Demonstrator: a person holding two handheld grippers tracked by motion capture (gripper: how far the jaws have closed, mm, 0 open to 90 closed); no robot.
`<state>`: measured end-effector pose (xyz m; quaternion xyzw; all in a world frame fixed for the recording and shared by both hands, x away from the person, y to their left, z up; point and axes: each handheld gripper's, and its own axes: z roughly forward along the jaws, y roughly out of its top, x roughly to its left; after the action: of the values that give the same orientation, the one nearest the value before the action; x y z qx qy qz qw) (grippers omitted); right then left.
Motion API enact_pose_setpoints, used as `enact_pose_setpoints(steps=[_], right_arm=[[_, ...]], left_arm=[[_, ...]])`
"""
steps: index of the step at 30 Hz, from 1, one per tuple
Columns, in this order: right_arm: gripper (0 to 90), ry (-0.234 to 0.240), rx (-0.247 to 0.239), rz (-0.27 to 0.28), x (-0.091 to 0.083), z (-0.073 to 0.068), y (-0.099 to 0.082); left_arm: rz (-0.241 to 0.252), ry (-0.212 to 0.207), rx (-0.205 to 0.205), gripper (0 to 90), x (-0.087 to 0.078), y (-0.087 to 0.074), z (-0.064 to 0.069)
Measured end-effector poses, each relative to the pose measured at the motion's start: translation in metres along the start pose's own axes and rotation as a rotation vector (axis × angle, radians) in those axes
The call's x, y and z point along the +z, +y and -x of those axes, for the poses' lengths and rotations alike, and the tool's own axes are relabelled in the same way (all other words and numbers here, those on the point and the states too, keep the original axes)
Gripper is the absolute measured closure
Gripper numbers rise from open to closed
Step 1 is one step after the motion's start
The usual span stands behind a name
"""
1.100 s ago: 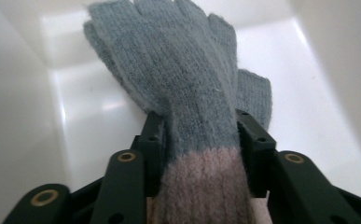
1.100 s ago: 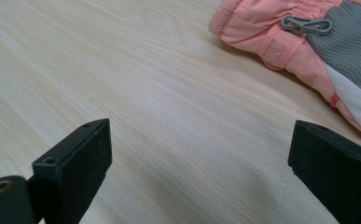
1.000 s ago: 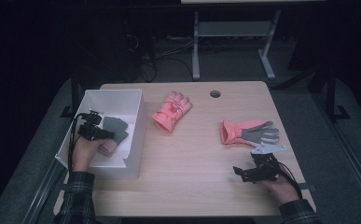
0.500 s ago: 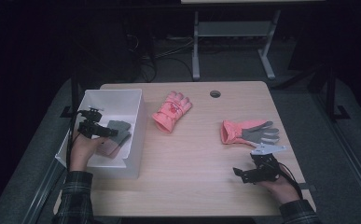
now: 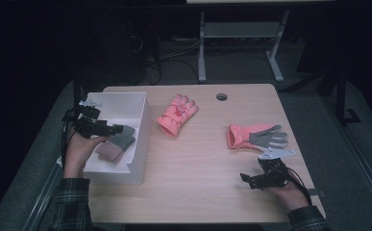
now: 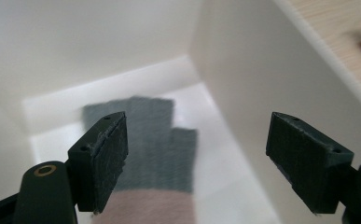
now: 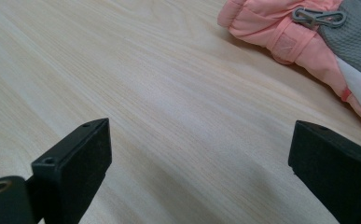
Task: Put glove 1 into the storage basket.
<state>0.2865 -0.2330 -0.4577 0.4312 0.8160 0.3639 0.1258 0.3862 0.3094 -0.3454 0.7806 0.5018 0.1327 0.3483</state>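
A grey knit glove with a dusty-pink cuff (image 5: 117,144) lies on the floor of the white bin (image 5: 141,126) at the table's left. My left gripper (image 5: 117,129) hovers over it, open and holding nothing. In the left gripper view the glove (image 6: 162,140) lies below the spread jaws (image 6: 197,158), with the bin's wall (image 6: 243,70) on the right. A pink ski glove (image 5: 176,114) rests back-up at mid-table. A second pink glove, grey palm up (image 5: 256,136), lies at the right. My right gripper (image 5: 245,179) sits open near the front edge, just short of that glove (image 7: 308,37).
The wooden table (image 5: 207,159) has a cable hole (image 5: 221,96) near its far edge. Bare wood stretches between the bin and the right-hand glove. A metal stand's legs (image 5: 202,53) rise beyond the table on the dark floor.
The grey glove has settled lower on the bin floor, and the left gripper has drawn back slightly from it. The right gripper has stayed put.
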Motion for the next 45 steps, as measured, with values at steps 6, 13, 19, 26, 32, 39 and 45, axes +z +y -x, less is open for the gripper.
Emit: enact_pose_setpoints(steps=[6, 13, 19, 26, 32, 39, 45], right_arm=[[5.5, 0.006, -0.003, 0.000, 0.000, 0.001, 0.000], [5.0, 0.005, -0.003, -0.008, -0.002, 0.001, 0.000], [5.1, -0.003, 0.015, -0.008, -0.008, 0.002, 0.002], [12.9, -0.006, 0.012, -0.002, -0.010, 0.002, 0.002], [18.6, -0.004, 0.016, -0.010, -0.011, 0.003, 0.005], [47.5, 0.005, 0.029, 0.017, -0.015, 0.005, 0.010], [72.6, 0.004, 0.039, 0.032, -0.017, 0.008, 0.017]], left_arm=[[0.048, -0.094, 0.060, 19.9, -0.010, 0.011, 0.023], [0.079, -0.184, 0.123, 18.9, -0.017, 0.020, 0.054], [0.051, -0.259, 0.190, 17.0, -0.005, 0.025, 0.087], [0.034, -0.294, 0.239, 16.9, 0.007, 0.027, 0.117], [0.024, -0.318, 0.278, 16.9, 0.016, 0.026, 0.137], [0.014, -0.344, 0.344, 17.0, 0.035, 0.017, 0.169], [0.037, -0.321, 0.410, 17.0, 0.040, 0.009, 0.186]])
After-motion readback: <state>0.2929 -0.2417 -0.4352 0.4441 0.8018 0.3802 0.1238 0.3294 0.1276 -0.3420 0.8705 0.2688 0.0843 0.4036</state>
